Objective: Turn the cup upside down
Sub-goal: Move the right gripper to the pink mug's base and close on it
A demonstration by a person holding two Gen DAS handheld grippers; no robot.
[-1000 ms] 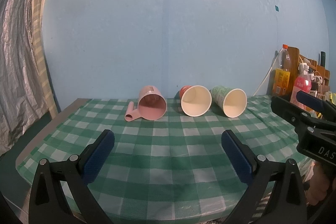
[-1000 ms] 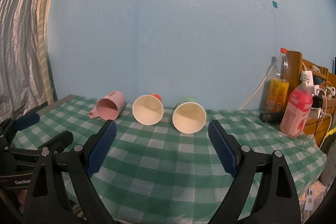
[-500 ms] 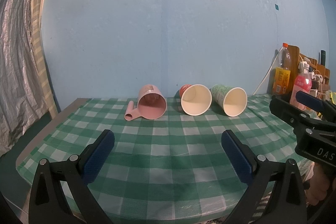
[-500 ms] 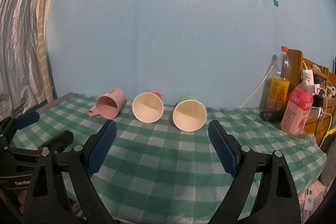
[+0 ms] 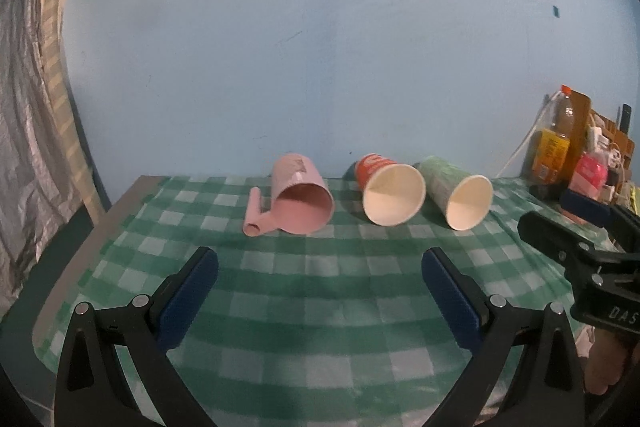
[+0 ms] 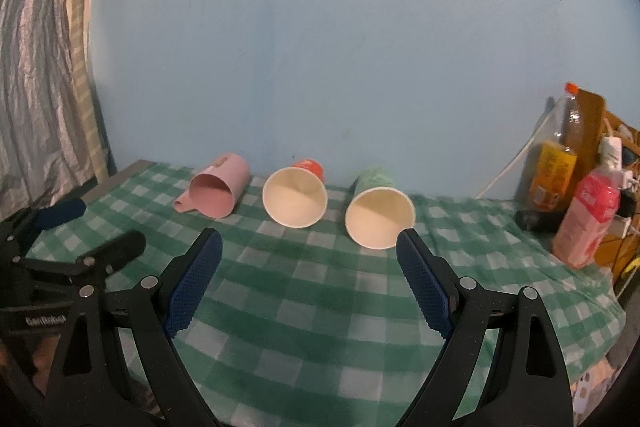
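Three cups lie on their sides near the back of the green checked table, mouths toward me: a pink handled cup at left, a red paper cup in the middle, a green paper cup at right. My left gripper is open and empty, above the table in front of the pink and red cups. My right gripper is open and empty, in front of the red and green cups; its right fingertip overlaps the green cup's rim in the view.
Bottles and a wooden rack with cables stand at the table's right end. A blue wall rises behind the cups. A silver curtain hangs left. Each gripper shows in the other's view.
Both grippers have moved forward toward the cups and a little higher; the cups look larger. The cups have not moved. Both grippers stay open.
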